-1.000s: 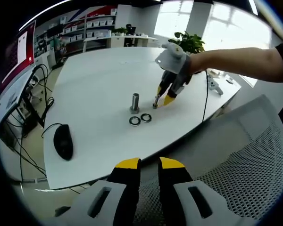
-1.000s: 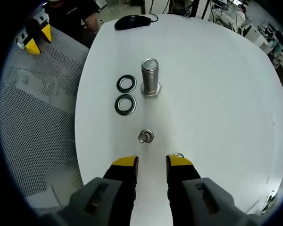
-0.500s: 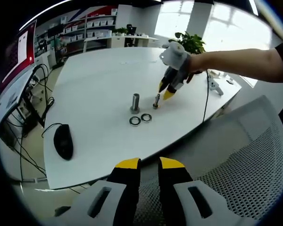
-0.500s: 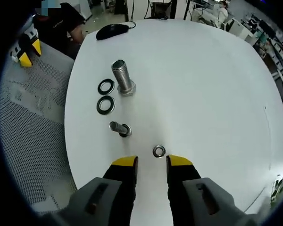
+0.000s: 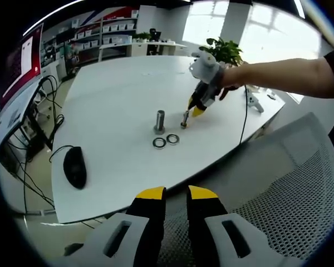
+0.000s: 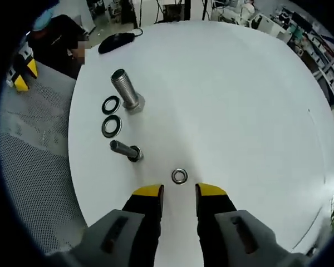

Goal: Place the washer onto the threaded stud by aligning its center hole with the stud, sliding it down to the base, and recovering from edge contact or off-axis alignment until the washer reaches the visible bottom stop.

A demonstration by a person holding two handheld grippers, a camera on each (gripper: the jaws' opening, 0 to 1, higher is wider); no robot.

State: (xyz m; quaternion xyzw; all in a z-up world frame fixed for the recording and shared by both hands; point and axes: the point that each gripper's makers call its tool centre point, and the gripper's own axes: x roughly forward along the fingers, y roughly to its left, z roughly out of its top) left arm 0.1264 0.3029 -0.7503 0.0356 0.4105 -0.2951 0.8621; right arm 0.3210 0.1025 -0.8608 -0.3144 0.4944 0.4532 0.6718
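Washer (image 6: 179, 176) flat on white table (image 6: 239, 100), just ahead of right gripper (image 6: 179, 192) with jaws parted, empty; left gripper (image 5: 176, 194) likewise parted, empty; large threaded stud (image 6: 124, 89) farther left.

Daylight from the windows (image 5: 250, 28) was bright and glared; the table (image 6: 239, 100) looked evenly lit, edges strongly curved.

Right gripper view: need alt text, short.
The right gripper hovers open over a white table, a small washer lying just beyond its yellow tips. Farther off stand a large threaded stud and a smaller stud, with two dark washers beside them, and a black mouse at the far edge.
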